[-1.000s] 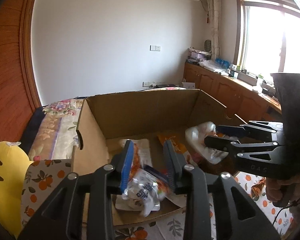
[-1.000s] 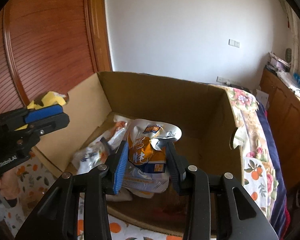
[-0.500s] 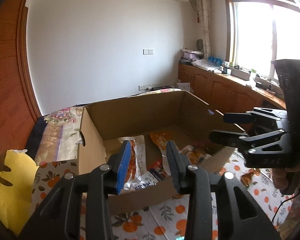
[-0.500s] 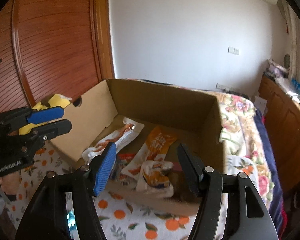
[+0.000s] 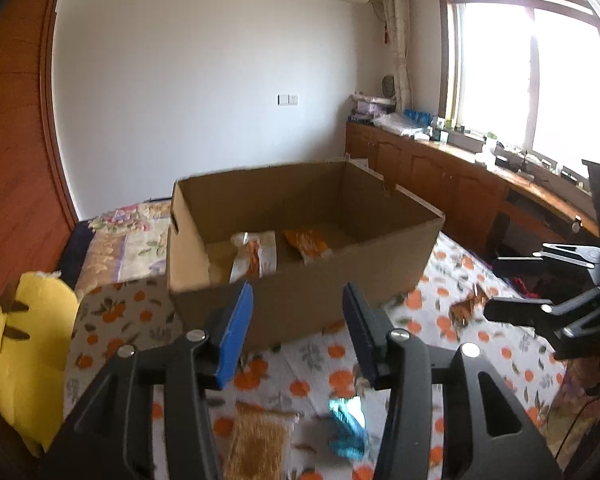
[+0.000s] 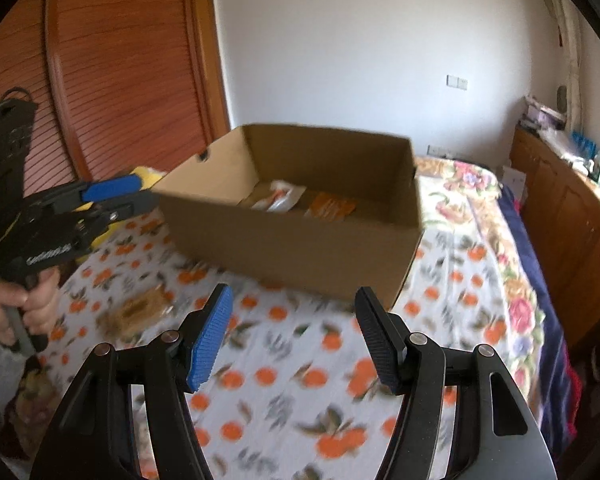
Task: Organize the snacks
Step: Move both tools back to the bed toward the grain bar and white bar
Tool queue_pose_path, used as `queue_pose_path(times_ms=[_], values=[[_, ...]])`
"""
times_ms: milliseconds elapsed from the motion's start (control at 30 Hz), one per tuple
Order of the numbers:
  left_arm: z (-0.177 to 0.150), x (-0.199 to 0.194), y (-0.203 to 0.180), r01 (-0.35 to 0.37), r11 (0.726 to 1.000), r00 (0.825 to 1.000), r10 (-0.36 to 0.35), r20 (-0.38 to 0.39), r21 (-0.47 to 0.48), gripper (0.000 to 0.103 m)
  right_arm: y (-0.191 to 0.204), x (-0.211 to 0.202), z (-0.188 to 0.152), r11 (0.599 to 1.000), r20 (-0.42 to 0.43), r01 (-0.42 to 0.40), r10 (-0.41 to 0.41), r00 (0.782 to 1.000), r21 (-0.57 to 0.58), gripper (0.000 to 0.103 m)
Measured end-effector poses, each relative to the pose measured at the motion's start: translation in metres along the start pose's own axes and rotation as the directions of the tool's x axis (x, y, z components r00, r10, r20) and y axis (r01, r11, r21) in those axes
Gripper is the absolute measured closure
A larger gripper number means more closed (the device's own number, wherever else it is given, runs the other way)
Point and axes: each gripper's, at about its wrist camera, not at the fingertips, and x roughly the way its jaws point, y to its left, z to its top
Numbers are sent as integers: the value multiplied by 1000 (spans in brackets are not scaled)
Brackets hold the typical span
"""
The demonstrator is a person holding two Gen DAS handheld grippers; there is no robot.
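The cardboard box (image 5: 300,292) sits on the orange-print cloth (image 6: 300,380), at about twelve o'clock from both of your grippers. Inside it lie a white-and-orange snack packet (image 5: 256,256) and, just beside it toward three o'clock, an orange packet (image 5: 308,244); whatever else is in there hides behind the near wall.

Your left gripper (image 5: 296,332) hangs short of the box with its jaws apart and nothing between them; they have just been opening. Below it on the cloth, at roughly six o'clock, lie a tan woven-looking packet (image 5: 256,440) and a shiny blue wrapper (image 5: 346,428) (both blurred). Your right gripper (image 6: 294,334) also stands spread wide and empty, having opened within the last moment, with only cloth showing between its pads. From that side, your hand (image 6: 24,308) on the left tool's handle shows at nine o'clock.

A brownish wrapper (image 5: 466,308) lies on the cloth at three o'clock of the box, and a yellow cushion (image 5: 28,360) sits at its nine o'clock.
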Motion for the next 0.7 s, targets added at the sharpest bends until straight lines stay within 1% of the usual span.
queue_pose_path(times_ms=[233, 367, 500, 700], values=[[-46, -2, 0, -33, 999, 996, 35, -76, 19, 55, 39, -2, -45, 999, -25, -46, 46, 999, -6, 38], [-74, 0, 5, -47, 999, 991, 48, -128, 12, 56, 58, 8, -69, 997, -60, -81, 82, 995, 13, 38], [-93, 1, 7, -56, 998, 985, 56, -166, 10, 56, 73, 18, -84, 994, -92, -105, 105, 990, 2, 39], [-110, 7, 12, -66, 998, 975, 67, -210, 11, 56, 96, 29, -104, 987, -141, -161, 157, 977, -17, 39]])
